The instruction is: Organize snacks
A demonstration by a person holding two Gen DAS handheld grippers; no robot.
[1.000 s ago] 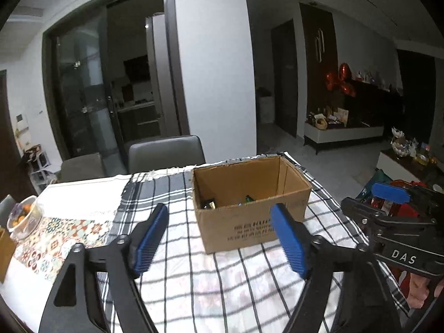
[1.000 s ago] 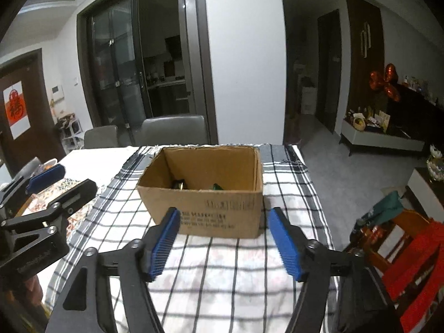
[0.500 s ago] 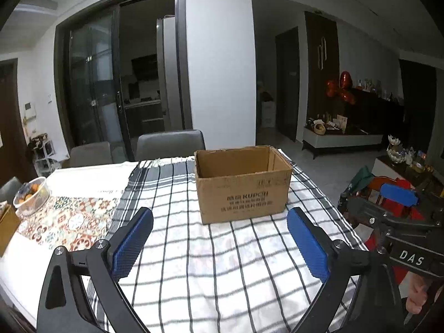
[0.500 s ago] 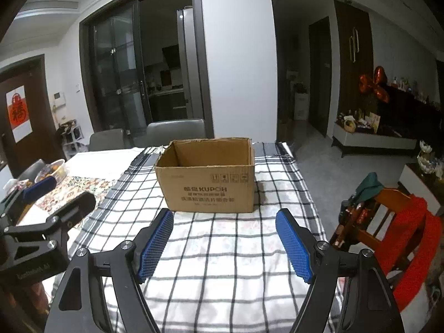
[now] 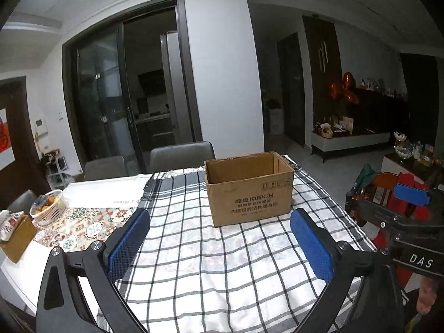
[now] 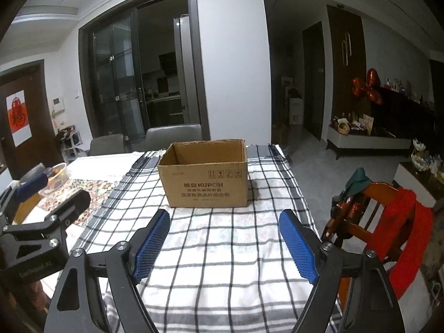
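White walls and dark glass sliding doors point(image 5: 133, 105) close off the room beyond the dining table point(image 5: 91, 186), with two grey chairs point(image 5: 181, 154) pushed in at its far side. A black-and-white checked cloth point(image 5: 222, 263) covers most of the table on my side, and a patterned runner point(image 5: 80, 224) lies to its left. To the right, off the table, stands a wooden chair point(image 6: 369, 222) draped with red fabric. The brown cardboard box point(image 5: 249, 191) for the snacks sits upright and open on the checked cloth, toward the far edge; from this angle I cannot see what is inside. A small basket of fruit point(image 5: 48, 206) rests on the runner. My left tongs point(image 5: 222, 245) are spreading wide with nothing between them. My right tongs point(image 6: 224, 245) are opening too, also empty, and both sit well short of the box.
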